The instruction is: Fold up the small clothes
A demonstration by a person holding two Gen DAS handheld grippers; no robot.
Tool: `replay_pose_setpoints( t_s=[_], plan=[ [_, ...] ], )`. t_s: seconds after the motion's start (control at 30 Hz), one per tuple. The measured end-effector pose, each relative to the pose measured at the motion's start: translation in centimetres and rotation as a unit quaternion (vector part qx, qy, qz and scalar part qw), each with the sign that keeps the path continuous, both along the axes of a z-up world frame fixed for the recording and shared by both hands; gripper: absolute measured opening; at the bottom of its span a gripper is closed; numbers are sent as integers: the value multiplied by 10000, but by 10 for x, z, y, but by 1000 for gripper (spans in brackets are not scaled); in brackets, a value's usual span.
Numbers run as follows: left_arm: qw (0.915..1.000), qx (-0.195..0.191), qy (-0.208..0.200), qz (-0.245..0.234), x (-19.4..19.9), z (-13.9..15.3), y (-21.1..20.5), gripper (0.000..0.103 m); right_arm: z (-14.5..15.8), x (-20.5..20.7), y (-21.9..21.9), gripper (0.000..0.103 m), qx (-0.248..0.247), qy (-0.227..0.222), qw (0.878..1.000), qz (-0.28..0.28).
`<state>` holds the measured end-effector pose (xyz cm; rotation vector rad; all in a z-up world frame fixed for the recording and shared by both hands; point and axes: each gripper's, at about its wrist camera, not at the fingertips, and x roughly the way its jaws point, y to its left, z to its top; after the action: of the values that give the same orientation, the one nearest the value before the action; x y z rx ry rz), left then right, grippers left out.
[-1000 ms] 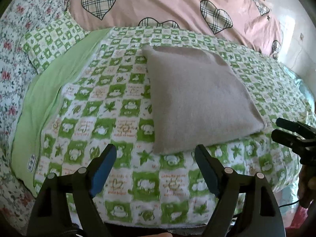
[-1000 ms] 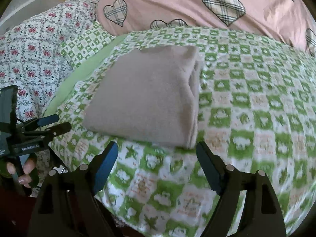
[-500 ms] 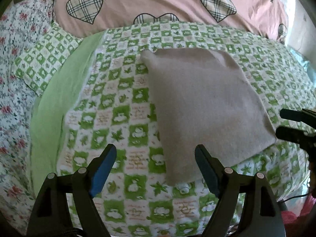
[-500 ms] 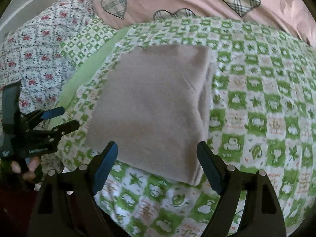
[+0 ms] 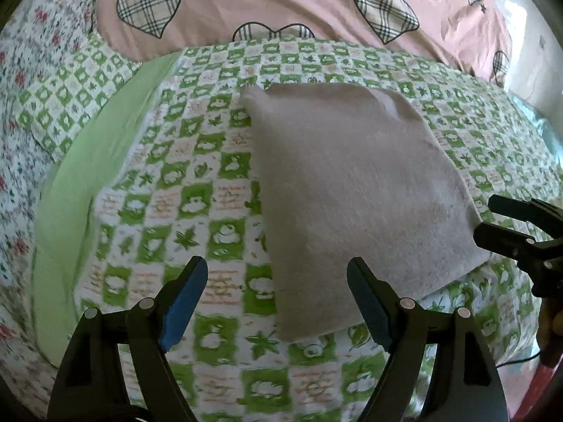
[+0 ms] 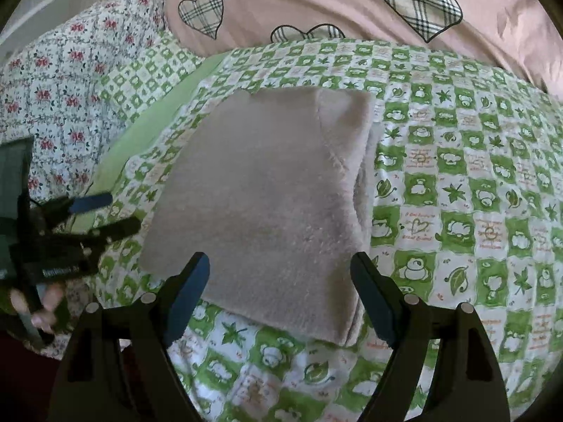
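Note:
A beige fleece garment point(image 5: 352, 190) lies folded into a rectangle on the green-and-white checked blanket point(image 5: 183, 207); in the right wrist view the garment point(image 6: 267, 197) shows stacked layers along its right edge. My left gripper point(image 5: 278, 299) hovers open over the garment's near left corner, nothing between its blue pads. My right gripper point(image 6: 281, 295) stands open over the garment's near edge, empty. Each gripper shows in the other's view: the right gripper point(image 5: 492, 221) at the garment's right corner, the left gripper point(image 6: 112, 211) left of the garment, held by a hand point(image 6: 38, 302).
A pink duvet with plaid hearts point(image 5: 281, 3) is piled behind the blanket. A floral sheet point(image 6: 63, 81) covers the bed to the left, with a plain green strip point(image 5: 91, 172) beside the blanket. The bed's near edge drops off below the grippers.
Both grippers have moved forward over the bed toward the folded garment, which now looms larger in both views. Their jaws stay open. The garment has not shifted.

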<state>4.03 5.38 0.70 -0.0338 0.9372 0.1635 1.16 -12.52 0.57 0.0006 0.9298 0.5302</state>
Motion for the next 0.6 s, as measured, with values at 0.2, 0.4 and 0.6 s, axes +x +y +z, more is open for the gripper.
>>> replay_pose_setpoints(
  t_s=[0.2,0.4,0.6],
  plan=[
    [9994,-38,-321,118,-13,2,-8,82,8,-7,0,83,-69,-422,9991,-82],
    [9991,133,-382,124,-28,9,-19,82,15,-21,-3,83,38,-474,9987,-190],
    [9979,487,-393,174,-41,12,-32,82,15,-42,2,83,-64,-481,9985,-267]
  ],
)
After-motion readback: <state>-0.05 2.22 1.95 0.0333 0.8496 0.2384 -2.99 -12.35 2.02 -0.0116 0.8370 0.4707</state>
